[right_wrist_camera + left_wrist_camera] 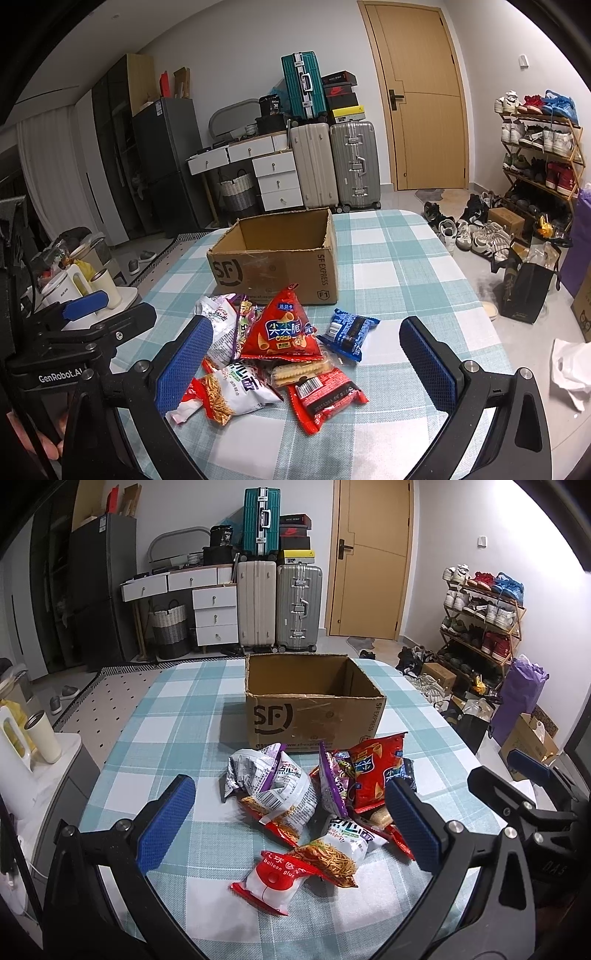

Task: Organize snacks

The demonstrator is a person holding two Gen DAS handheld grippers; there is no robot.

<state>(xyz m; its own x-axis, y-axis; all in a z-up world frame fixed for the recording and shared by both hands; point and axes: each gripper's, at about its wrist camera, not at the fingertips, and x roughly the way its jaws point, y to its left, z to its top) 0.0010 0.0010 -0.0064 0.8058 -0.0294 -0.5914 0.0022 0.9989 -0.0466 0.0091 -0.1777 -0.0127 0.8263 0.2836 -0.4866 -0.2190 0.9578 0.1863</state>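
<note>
A pile of snack packets lies on the checked tablecloth (177, 716) in front of an open, empty cardboard SF box (314, 716), also in the right wrist view (273, 266). In the pile are a red crisp bag (288, 328), a blue packet (349, 332), a red wrapper (321, 395), a white noodle packet (236, 391) and a crumpled silver bag (273, 779). My left gripper (291, 823) is open above the pile's near side, holding nothing. My right gripper (306, 358) is open above the pile, holding nothing.
A white side shelf with a cup (42, 736) stands left of the table. Suitcases (277, 605), drawers, a door and a shoe rack (480, 620) stand behind. Bags and shoes lie on the floor at the right (524, 291).
</note>
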